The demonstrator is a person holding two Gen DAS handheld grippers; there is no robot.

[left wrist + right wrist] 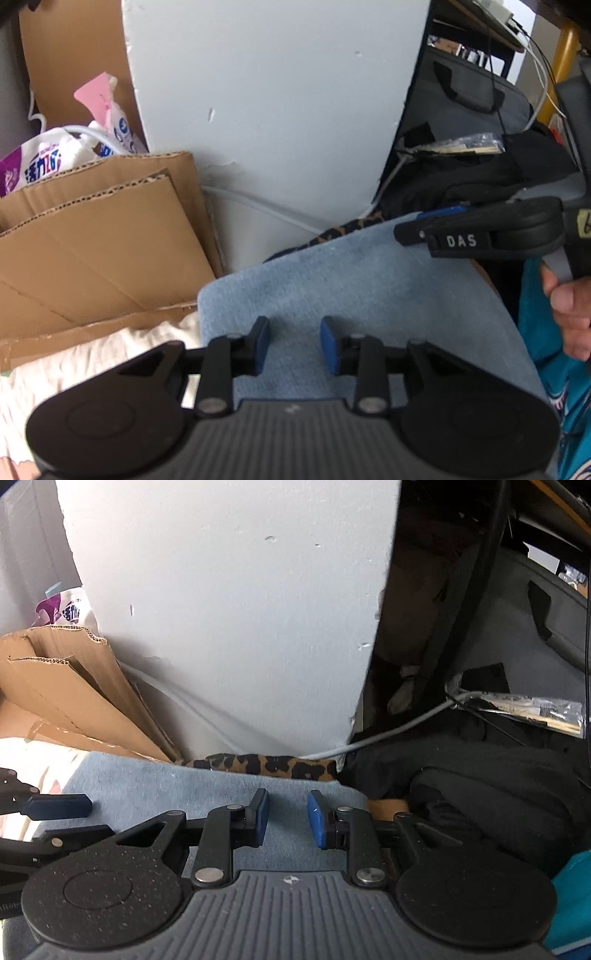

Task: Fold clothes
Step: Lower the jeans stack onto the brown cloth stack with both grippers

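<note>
Left claw (293, 343) above folded light-blue cloth (354, 280), jaws apart with nothing between — right claw (410, 230) at the cloth's far edge; cardboard (99, 236) left, white pillar (277, 96) behind.

The white letters "DAS" stand on the black side of the right gripper (436, 225) in the left wrist view. A white and purple plastic bag (40, 166) carries blue printed characters, too distorted to read with certainty.
</note>
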